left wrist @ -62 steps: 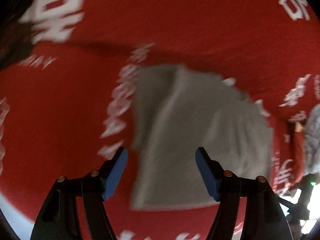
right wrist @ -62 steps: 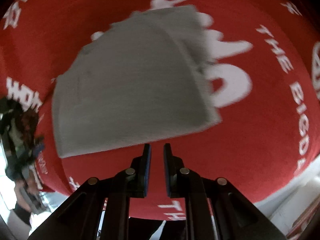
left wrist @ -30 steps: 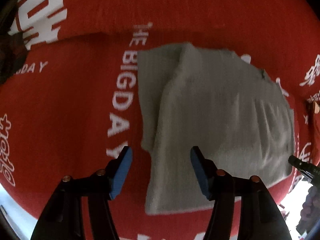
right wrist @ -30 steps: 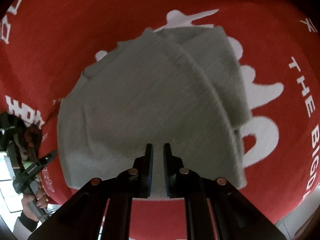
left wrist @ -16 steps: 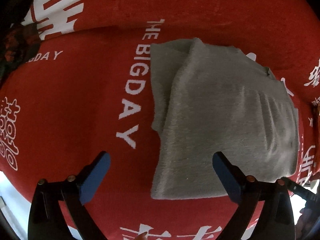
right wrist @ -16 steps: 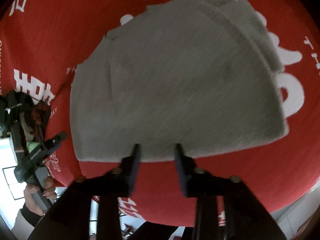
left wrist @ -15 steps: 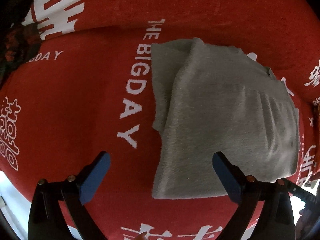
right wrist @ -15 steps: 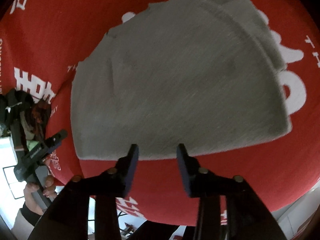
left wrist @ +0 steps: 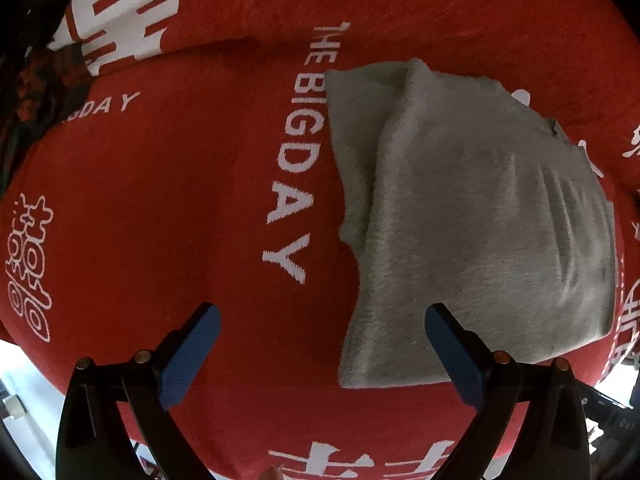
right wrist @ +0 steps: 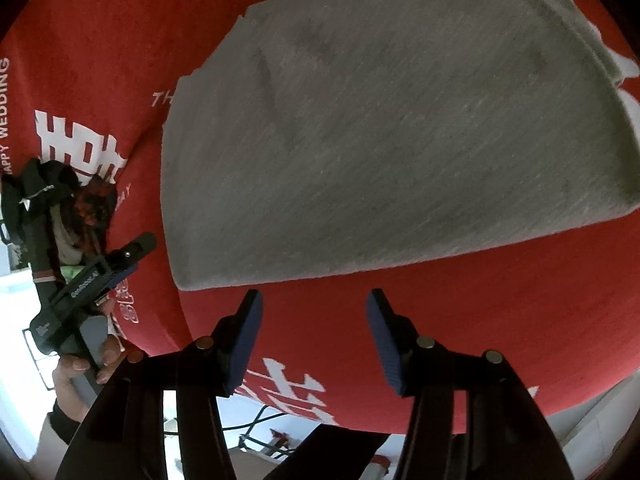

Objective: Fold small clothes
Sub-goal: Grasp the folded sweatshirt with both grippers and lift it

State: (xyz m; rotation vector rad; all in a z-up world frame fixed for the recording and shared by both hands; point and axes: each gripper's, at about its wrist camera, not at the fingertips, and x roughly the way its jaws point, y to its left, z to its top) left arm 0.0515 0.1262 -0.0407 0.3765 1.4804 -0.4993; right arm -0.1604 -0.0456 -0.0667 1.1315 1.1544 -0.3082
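Grey garment (left wrist: pixel 472 216) lies folded in layers on red cloth (left wrist: pixel 168 208), 1 edge uneven. Left gripper (left wrist: pixel 320 344) wide open, empty, above its corner. Right gripper (right wrist: pixel 314 334) opening, empty, beside near edge. Fold looks nearly done; maybe 1 more.

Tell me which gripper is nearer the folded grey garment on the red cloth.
Right, narrowly. The right gripper hovers just short of the grey garment near edge, jaws opening, nothing between them. The left gripper is open at its corner, one finger over the cloth's edge.
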